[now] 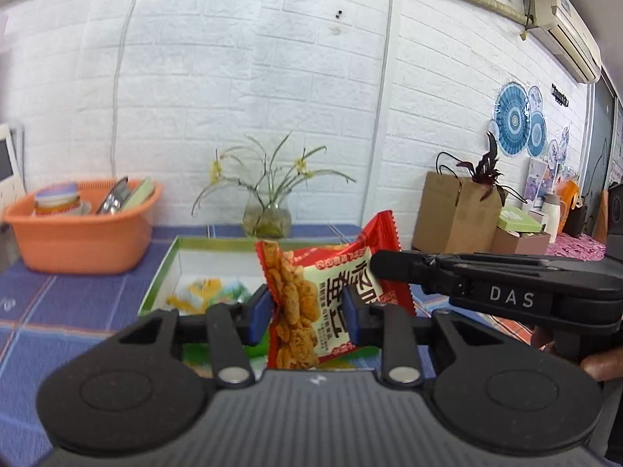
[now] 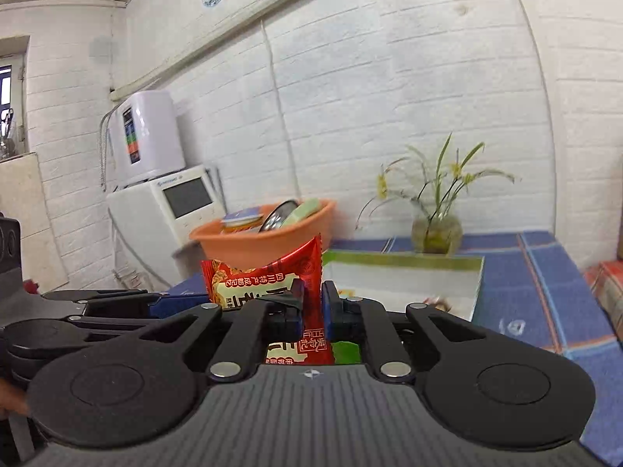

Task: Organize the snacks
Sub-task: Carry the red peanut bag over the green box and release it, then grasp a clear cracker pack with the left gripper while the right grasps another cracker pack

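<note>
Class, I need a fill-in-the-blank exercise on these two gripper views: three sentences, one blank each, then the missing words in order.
1. Both the left gripper and the right gripper are shut on the same ____ snack packet.
2. Behind the packet lies an open box with a ____ rim.
3. The dishes stand in an ____ plastic basin near the wall.

Missing words: red; green; orange
</note>
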Demonstrator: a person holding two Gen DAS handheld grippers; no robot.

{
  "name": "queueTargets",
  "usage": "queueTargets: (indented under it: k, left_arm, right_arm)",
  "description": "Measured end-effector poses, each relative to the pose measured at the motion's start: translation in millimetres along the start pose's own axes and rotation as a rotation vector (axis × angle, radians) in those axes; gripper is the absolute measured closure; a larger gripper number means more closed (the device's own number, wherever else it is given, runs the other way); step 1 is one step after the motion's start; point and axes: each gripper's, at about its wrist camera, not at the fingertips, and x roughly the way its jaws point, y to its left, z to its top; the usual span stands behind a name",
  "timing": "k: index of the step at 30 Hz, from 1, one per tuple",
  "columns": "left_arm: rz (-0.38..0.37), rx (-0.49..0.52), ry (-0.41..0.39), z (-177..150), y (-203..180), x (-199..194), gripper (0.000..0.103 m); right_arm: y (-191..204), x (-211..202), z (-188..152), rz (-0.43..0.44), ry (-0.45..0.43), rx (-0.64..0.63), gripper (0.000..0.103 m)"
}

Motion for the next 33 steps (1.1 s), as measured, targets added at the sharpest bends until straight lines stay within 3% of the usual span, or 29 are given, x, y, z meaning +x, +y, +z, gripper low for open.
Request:
queueTargets:
  k: [6,10,16,19,22,23,24,26,33]
  left_arm:
    - [0.039,-0.004,-0.017,18.0,-11.6,60.8,0.078]
    - [0.038,-0.056,-0.035,8.4,-11.1,92.5,0.077]
    - [0.066,-0.016,0.003,-3.0,-6.7,131.8,0.077]
    - [0.059,-0.067,0.04,-7.4,8.0,148.1,0.075]
    - [0.072,-0.085,0.061,-9.7,18.6,154.9,0.075]
    - [0.081,-0.094,0.056,-9.7,21.8,155.1,0.075]
    - [0.086,-0.107,0.054,-9.2,25.0,154.4,0.075]
    - [0.089,-0.121,0.054,-7.7,28.9,152.0,0.075]
    - [0.12,-0.065,0.012,-0.8,22.9,133.5,0.058]
  right_arm:
    - [-34.5,28.4,10.7,-0.109,-0.021,0.044,0.085]
    - [-66.5,44.5,2.7,-0.113,-0.027,0.173,0.085]
    - [-88.1,71.7,-16.9,-0.125,-0.019,0.193,0.085]
    - [-91.1,87.4,-20.3,-0.147,-0.001,0.192,0.084]
    - [-93.5,93.6,-21.6,-0.173,-0.009,0.204,0.069]
    - [-94.1,93.9,-20.8,-0.184,-0.014,0.212,0.057]
    - [-94.6,94.6,-19.2,-0.192,-0.007,0.219,0.035]
    - [-91.4,92.6,-16.7,-0.21,-0.005,0.203,0.013]
    - [-57.0,48.0,-16.1,-0.234,-0.071,0.01,0.013]
